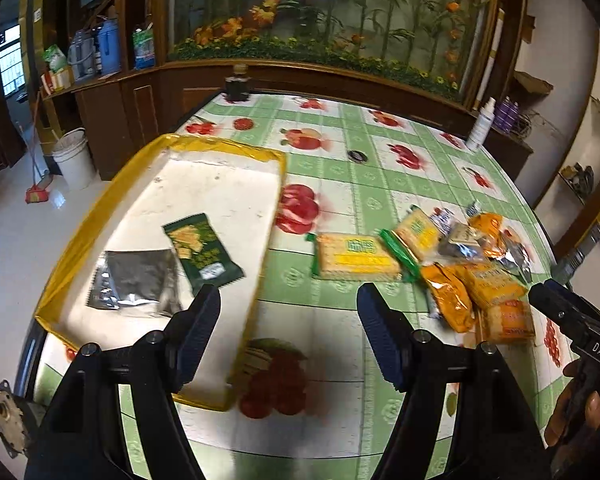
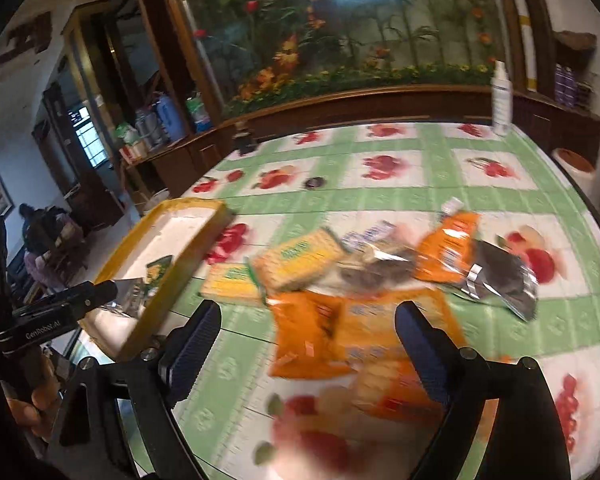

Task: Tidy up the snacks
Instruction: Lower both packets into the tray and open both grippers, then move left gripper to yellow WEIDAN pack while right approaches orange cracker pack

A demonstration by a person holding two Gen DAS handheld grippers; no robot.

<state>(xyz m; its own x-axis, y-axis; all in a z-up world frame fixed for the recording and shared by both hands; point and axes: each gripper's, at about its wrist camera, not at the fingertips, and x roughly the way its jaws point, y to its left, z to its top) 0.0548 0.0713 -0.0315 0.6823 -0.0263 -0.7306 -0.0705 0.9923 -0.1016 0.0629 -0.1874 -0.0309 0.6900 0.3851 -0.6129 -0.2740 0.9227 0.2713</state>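
Observation:
A white tray with a yellow rim (image 1: 100,208) sits at the table's left; it also shows in the right wrist view (image 2: 198,248). In it lie a dark green snack packet (image 1: 202,254) and a silver packet (image 1: 138,282). A pile of loose snacks lies to the right: a yellow cracker pack (image 1: 356,258), orange packets (image 1: 450,296) and silver ones (image 1: 462,240). My left gripper (image 1: 288,320) is open and empty above the tray's right edge. My right gripper (image 2: 306,334) is open and empty over the orange packets (image 2: 312,332), near a yellow cracker pack (image 2: 300,258).
The table has a green and white fruit-print cloth (image 1: 340,184). A dark jar (image 1: 236,84), a white spray bottle (image 1: 480,124) and a small dark ring (image 1: 357,156) stand toward the back. A wooden cabinet with an aquarium stands behind. A white bucket (image 1: 74,158) stands on the floor at left.

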